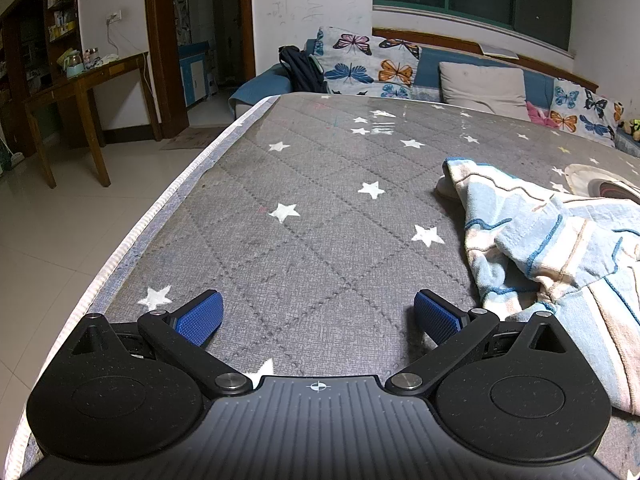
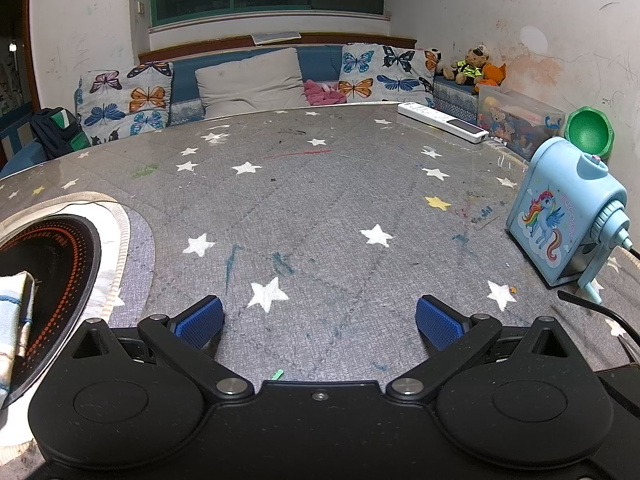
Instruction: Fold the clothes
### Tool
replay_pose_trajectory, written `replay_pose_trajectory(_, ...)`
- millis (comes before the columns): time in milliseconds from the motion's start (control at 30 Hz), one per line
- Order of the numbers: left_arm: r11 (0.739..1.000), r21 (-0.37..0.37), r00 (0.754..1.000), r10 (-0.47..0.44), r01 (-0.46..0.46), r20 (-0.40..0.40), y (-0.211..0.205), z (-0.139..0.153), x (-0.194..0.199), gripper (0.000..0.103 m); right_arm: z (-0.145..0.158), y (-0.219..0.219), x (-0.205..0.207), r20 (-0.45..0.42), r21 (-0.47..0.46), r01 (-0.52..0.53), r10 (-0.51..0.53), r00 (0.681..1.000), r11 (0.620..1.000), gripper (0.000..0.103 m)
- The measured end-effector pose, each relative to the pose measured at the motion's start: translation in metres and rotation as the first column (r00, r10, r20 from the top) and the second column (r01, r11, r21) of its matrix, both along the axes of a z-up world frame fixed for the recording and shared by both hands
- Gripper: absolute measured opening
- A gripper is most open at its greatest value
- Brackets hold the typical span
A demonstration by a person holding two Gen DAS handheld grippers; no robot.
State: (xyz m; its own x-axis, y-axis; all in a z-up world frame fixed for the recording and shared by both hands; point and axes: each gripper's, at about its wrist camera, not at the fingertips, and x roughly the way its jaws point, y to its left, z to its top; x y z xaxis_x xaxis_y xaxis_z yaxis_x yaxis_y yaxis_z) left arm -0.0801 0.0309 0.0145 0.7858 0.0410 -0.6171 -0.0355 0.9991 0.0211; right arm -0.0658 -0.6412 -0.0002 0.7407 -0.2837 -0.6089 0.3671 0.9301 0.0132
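A crumpled light-blue and cream striped garment [image 1: 552,248] lies on the grey star-patterned table [image 1: 312,200], to the right of my left gripper [image 1: 318,316]. That gripper is open, its blue pads spread wide over bare tabletop, with nothing between them. In the right wrist view my right gripper [image 2: 320,318] is also open above the starred tabletop [image 2: 320,208]. Only an edge of the garment [image 2: 14,320] shows there, at the far left, lying on a round black hotplate [image 2: 52,280].
A blue unicorn pencil sharpener [image 2: 568,216], a white power strip [image 2: 444,122] and a toy box [image 2: 516,120] stand along the table's right side. A black cable [image 2: 600,316] lies near the right gripper. Butterfly cushions [image 2: 128,100] line a bench behind. The table's left edge [image 1: 160,208] drops to tiled floor.
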Motion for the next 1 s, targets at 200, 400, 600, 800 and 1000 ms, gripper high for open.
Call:
replay_pose_trajectory(200,1.0,0.0,1.0,0.0,0.0,0.0,-0.0009,0.0,-0.0001,0.103,0.0,0.0,0.0,0.0,0.0,0.0,0.0,1.0,1.0,0.103)
replay_pose_trajectory(400,1.0,0.0,1.0,0.0,0.0,0.0,-0.0007,-0.0003,0.0002,0.103,0.0002,0.0002,-0.0001,0.001,0.002,0.0,0.0,1.0,1.0,0.103)
replay_pose_trajectory(600,1.0,-0.002,1.0,0.0,0.0,-0.001,0.0004,-0.0015,0.0007,0.103,0.001,0.0004,-0.0003,0.001,0.002,0.0,0.0,1.0,1.0,0.103)
replay_pose_trajectory(800,1.0,-0.003,1.0,0.0,0.0,-0.002,0.0016,-0.0027,0.0013,0.103,0.0013,0.0006,-0.0001,0.001,0.003,0.0,0.0,1.0,1.0,0.103)
replay_pose_trajectory(1000,1.0,-0.004,1.0,0.0,0.0,-0.002,0.0015,-0.0032,0.0019,0.103,0.0013,0.0007,0.0,0.001,0.002,0.0,0.0,1.0,1.0,0.103)
